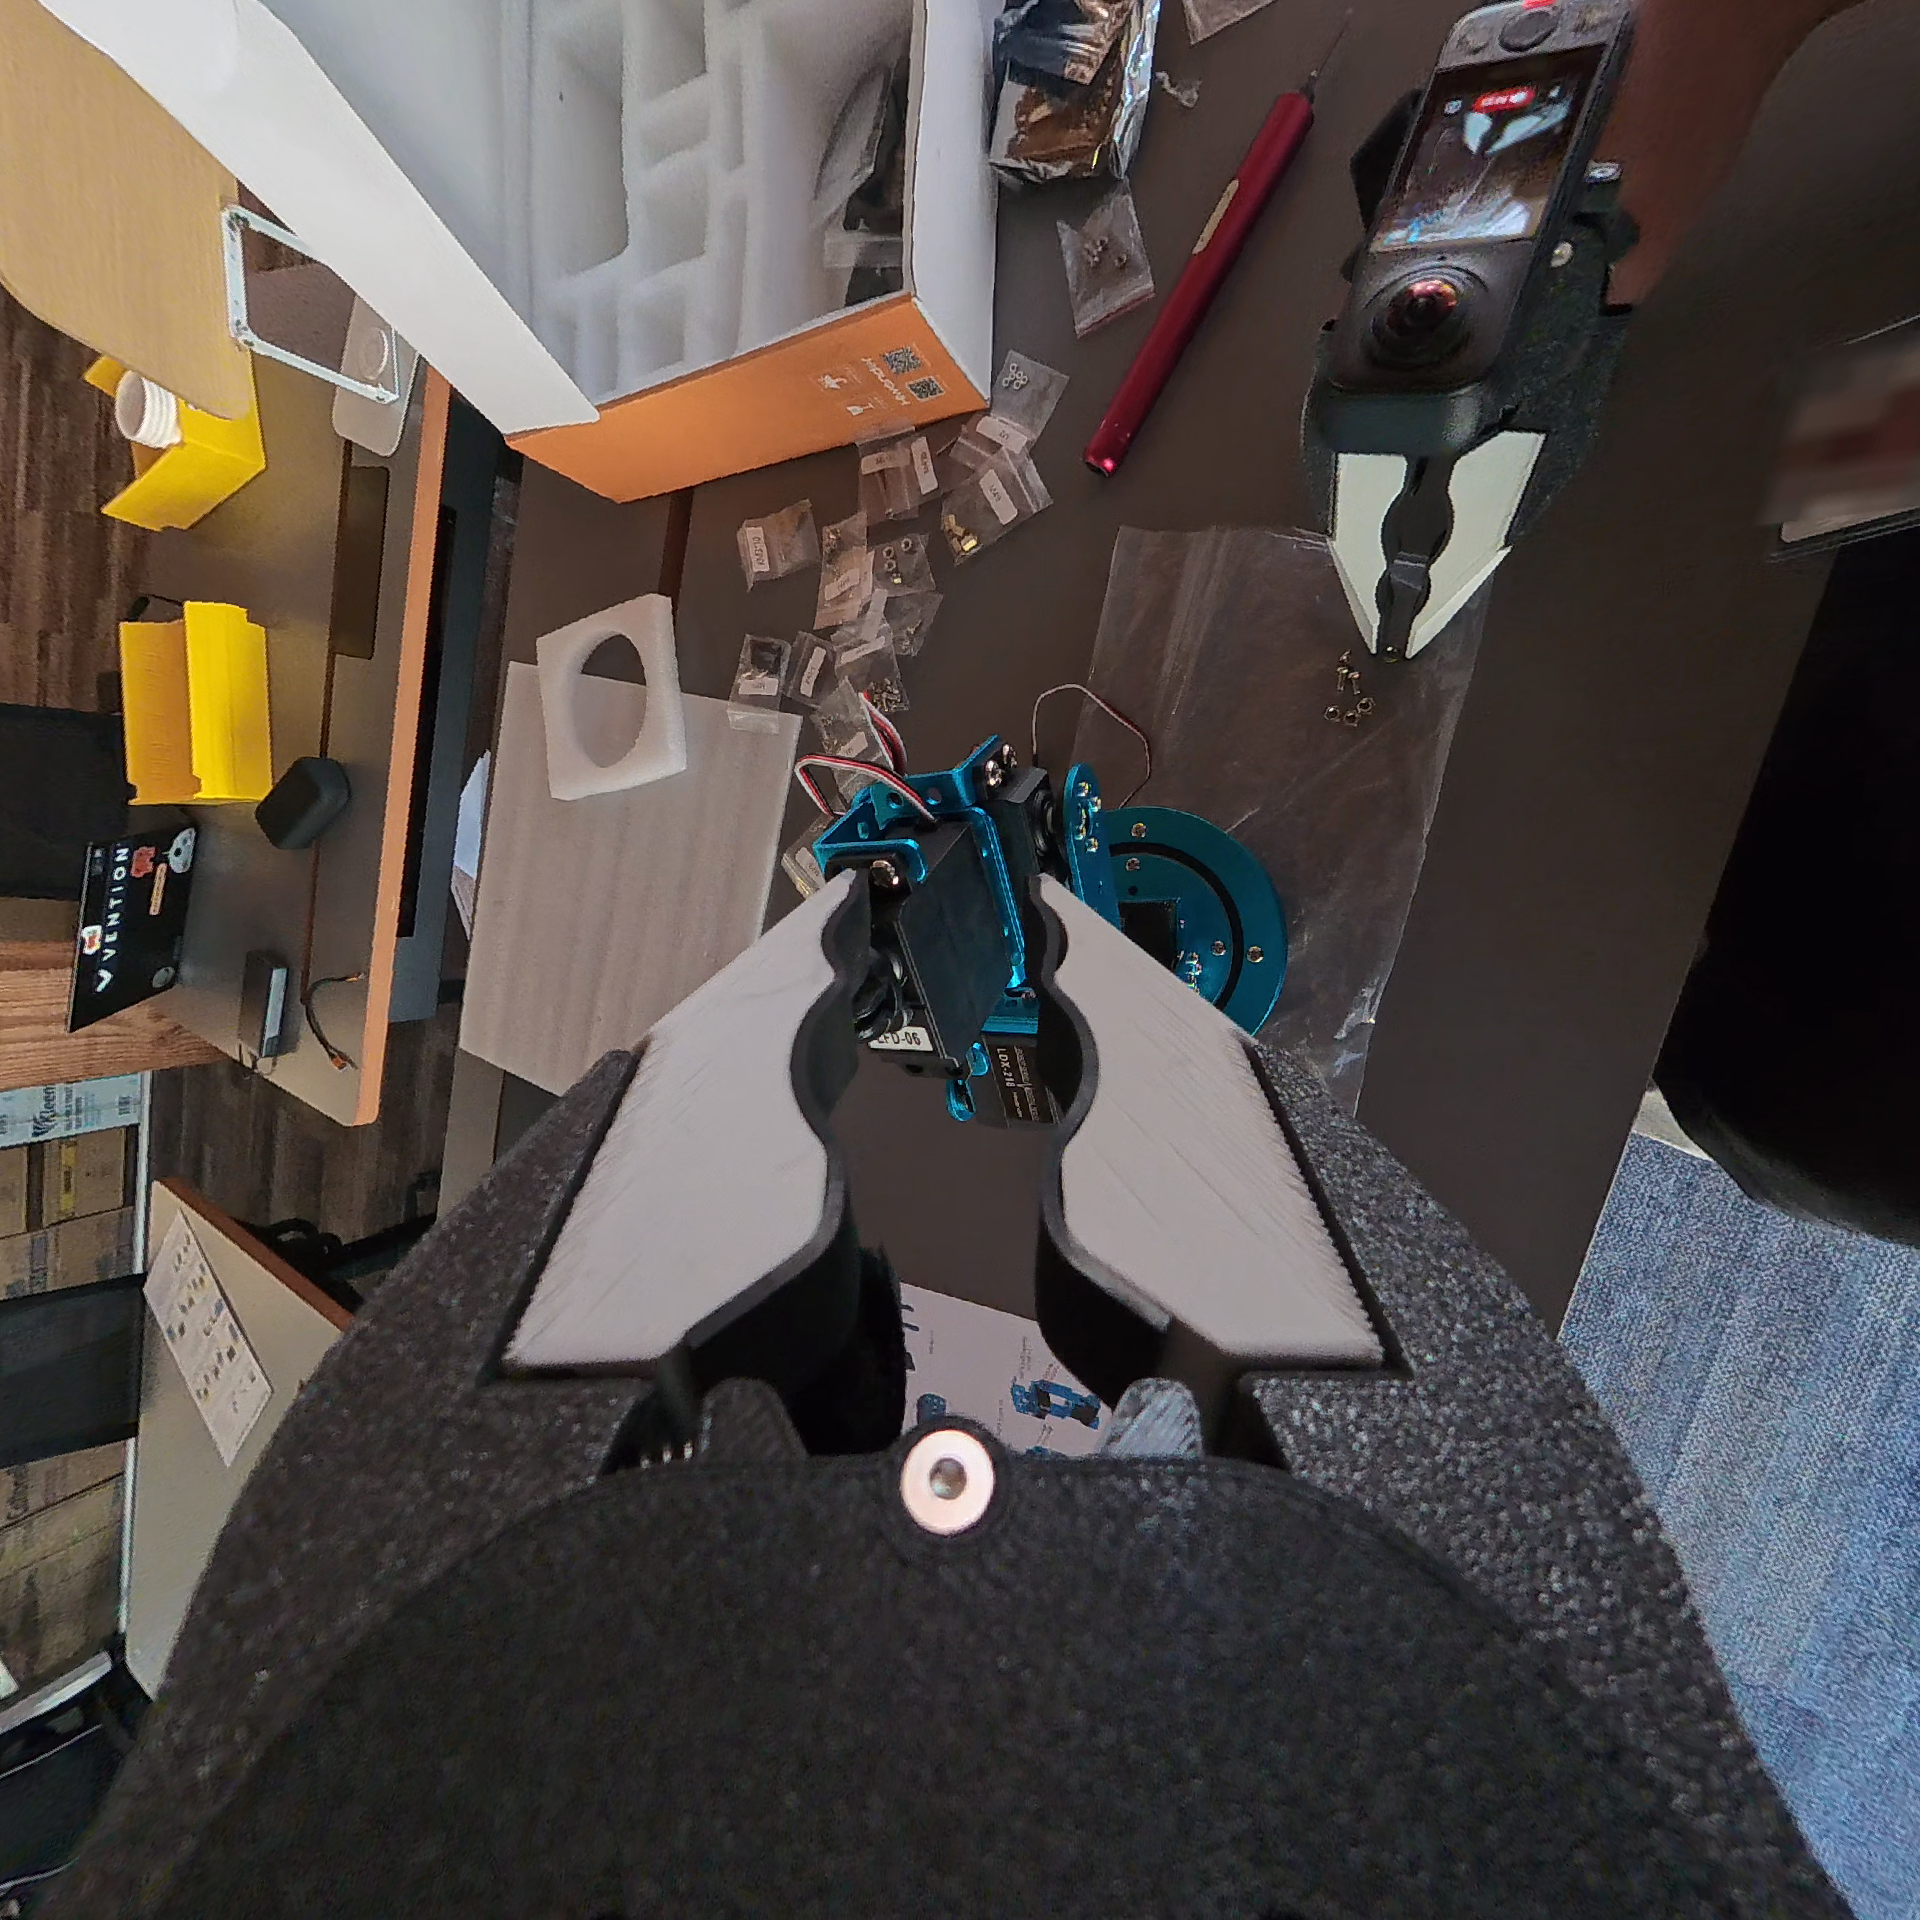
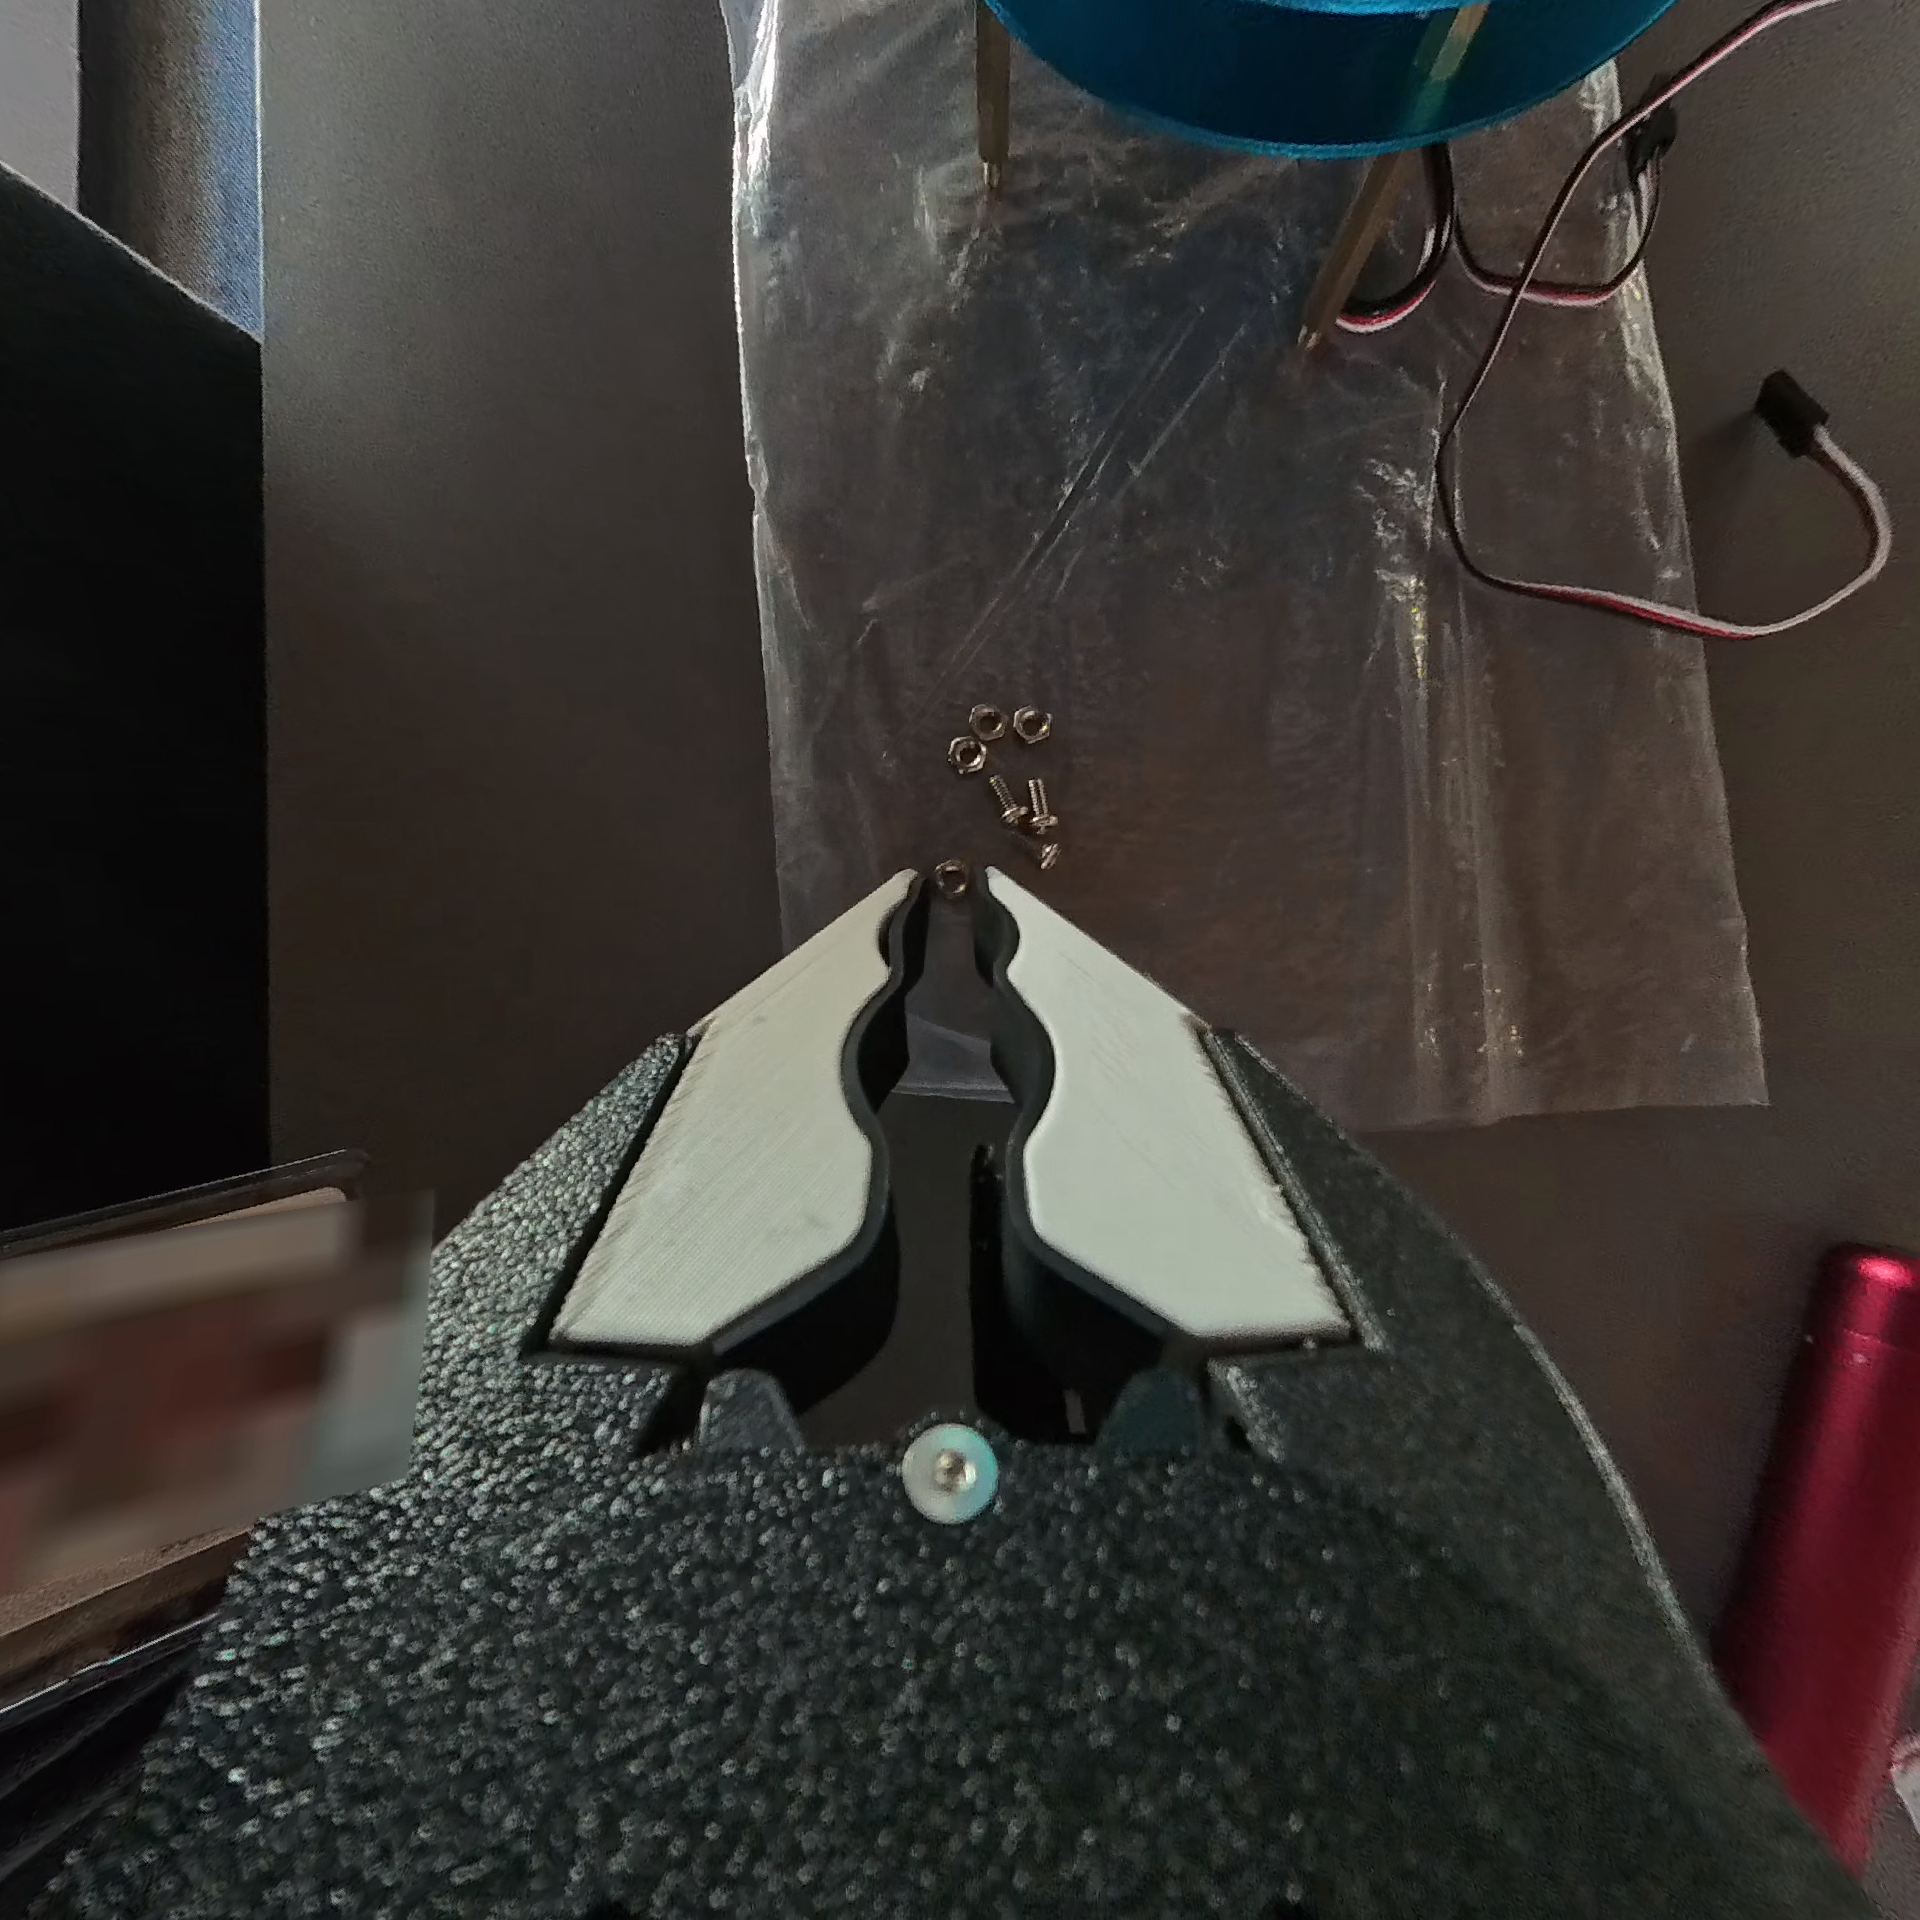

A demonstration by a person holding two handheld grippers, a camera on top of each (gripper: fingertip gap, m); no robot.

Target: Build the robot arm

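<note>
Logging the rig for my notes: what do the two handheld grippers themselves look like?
Both match: the left gripper and right gripper have speckled black, rough-textured bodies, two pale grey ribbed fingers with wavy black inner edges, and a silver screw in a washer at the centre. From the left wrist view, the right gripper carries a black camera on top.

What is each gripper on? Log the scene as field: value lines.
left gripper: shut on black servo of the blue bracket assembly
right gripper: fingers nearly closed around one small nut
near right: loose nuts and screws on clear plastic bag
tool: red screwdriver
surface: dark table
</note>
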